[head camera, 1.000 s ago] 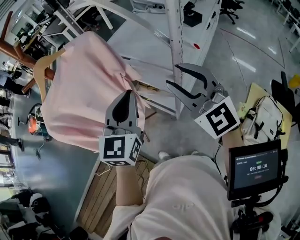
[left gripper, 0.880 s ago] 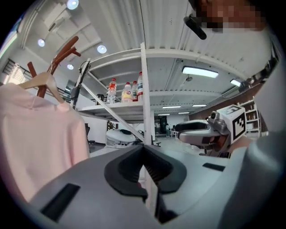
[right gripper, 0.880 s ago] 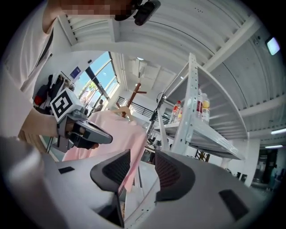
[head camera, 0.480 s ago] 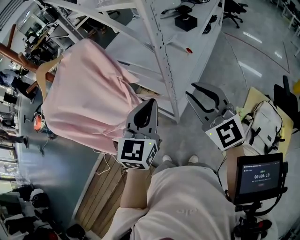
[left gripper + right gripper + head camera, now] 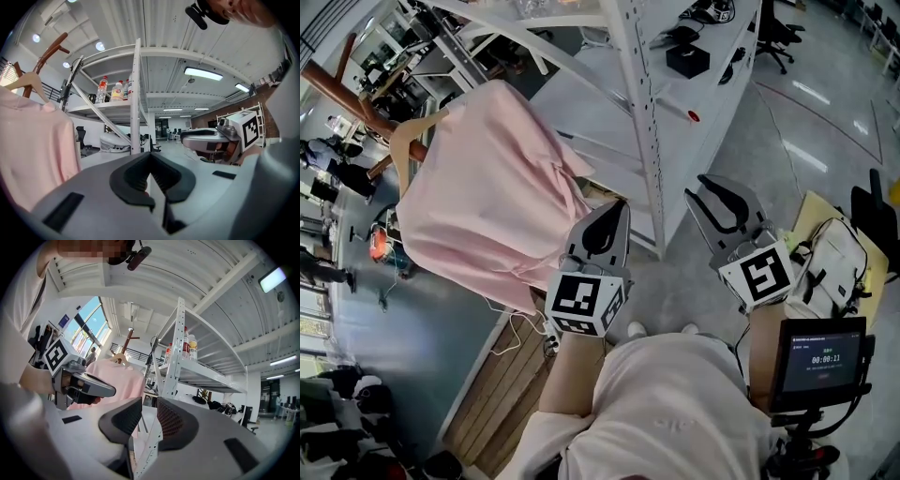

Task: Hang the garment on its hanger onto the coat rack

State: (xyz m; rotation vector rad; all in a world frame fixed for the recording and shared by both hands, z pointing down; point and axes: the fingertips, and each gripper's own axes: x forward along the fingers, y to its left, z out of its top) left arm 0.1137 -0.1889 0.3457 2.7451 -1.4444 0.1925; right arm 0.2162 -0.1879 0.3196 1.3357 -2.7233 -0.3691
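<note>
Job looks near done: pink garment (image 5: 487, 187) on its wooden hanger (image 5: 417, 136) hangs from an arm of the coat rack (image 5: 337, 84). L gripper (image 5: 614, 208) is closed and empty. R gripper (image 5: 701, 187), jaws just been closing to a narrow gap, holds nothing. Best now: keep both clear of the fabric and check the hanger sits firm.

Your inventory here: 1 pink garment (image 5: 487, 192), 1 wooden hanger (image 5: 411, 136), 1 coat rack (image 5: 337, 87), 1 white shelving unit (image 5: 647, 103), 1 backpack (image 5: 830, 248), 1 screen (image 5: 820, 361).
</note>
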